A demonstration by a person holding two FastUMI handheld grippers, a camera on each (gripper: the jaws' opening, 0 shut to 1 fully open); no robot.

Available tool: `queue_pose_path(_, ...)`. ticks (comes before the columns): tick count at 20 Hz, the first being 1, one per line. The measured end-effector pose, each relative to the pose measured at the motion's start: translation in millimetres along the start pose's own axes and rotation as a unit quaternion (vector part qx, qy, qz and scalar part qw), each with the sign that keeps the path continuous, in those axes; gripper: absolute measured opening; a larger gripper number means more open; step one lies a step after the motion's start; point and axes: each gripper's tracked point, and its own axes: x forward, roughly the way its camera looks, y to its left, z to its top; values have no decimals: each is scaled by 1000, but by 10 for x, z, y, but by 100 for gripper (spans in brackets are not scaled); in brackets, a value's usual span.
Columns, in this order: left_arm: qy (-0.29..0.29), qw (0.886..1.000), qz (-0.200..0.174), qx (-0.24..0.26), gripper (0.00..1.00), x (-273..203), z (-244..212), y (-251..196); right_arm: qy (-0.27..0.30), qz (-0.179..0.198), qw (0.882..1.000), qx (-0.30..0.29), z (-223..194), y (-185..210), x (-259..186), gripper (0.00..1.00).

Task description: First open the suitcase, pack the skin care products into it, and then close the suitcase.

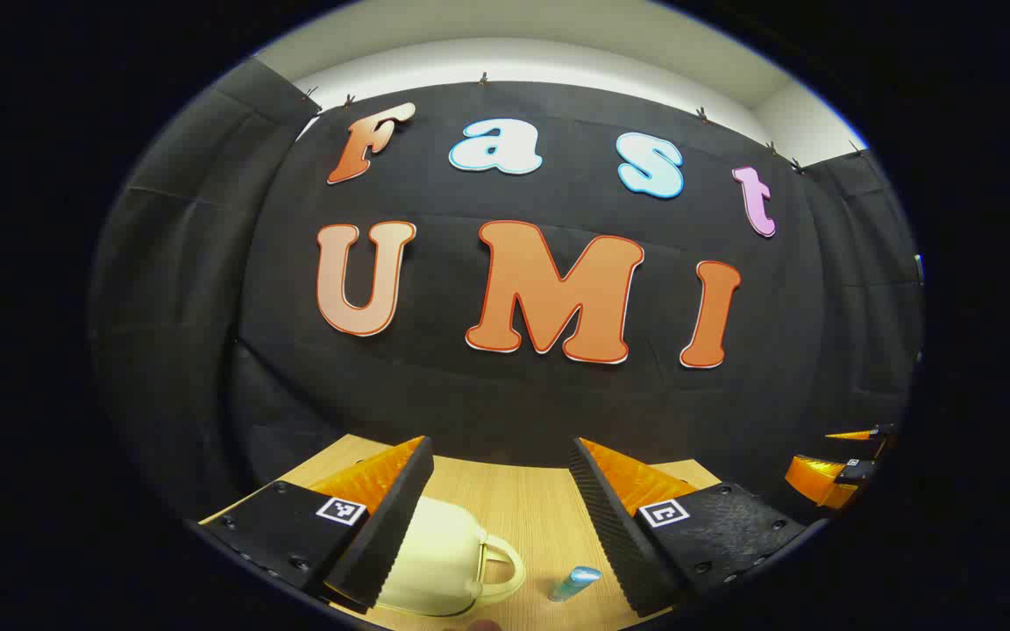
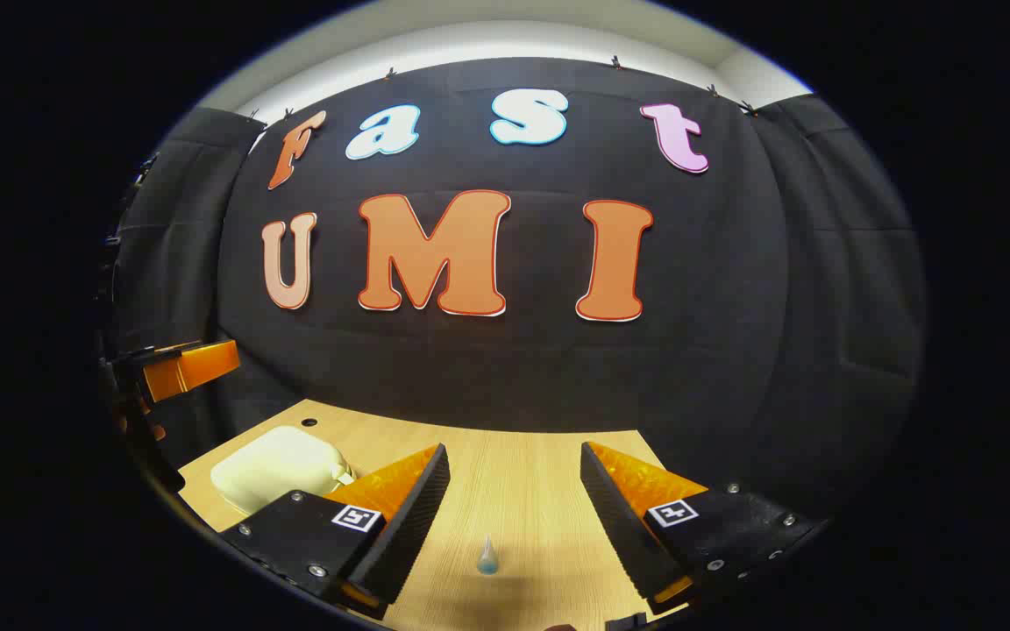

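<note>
Left gripper view: the left gripper (image 1: 501, 491) is held above a light wooden table (image 1: 514, 504) with its two fingers spread wide and nothing between them. Below and partly behind its left-hand finger lies the suitcase (image 1: 435, 561), a small cream hard-shell case, closed, lying flat with its carry handle (image 1: 505, 570) turned toward the middle of the view. Just beside the handle, apart from it, a small pale blue skin care tube (image 1: 573, 583) lies on the table near the inner edge of the right-hand finger. At the far right edge the right gripper (image 1: 847, 460) is partly visible above the table's end; its jaw opening cannot be judged from here. Right gripper view: the right gripper (image 2: 514, 491) likewise hangs above the table (image 2: 514, 473), fingers set wide apart and empty. Between them, lower in the view, the skin care tube (image 2: 487, 557) rests on the wood, seen end-on with its tapered end up and touching neither finger. The suitcase (image 2: 273, 469) lies to the left near the table's back corner, lid down, well apart from the tube. The left gripper (image 2: 181, 368) shows at the left edge, above the suitcase's side of the table.
</note>
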Motion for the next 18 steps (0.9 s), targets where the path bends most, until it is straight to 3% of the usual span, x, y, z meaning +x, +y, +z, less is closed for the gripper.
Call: queue_pose_path(18, 18, 1000, -10, 16, 97, -40, -114, -11, 12, -11, 1000, 1, -102, -95, -72, 95)
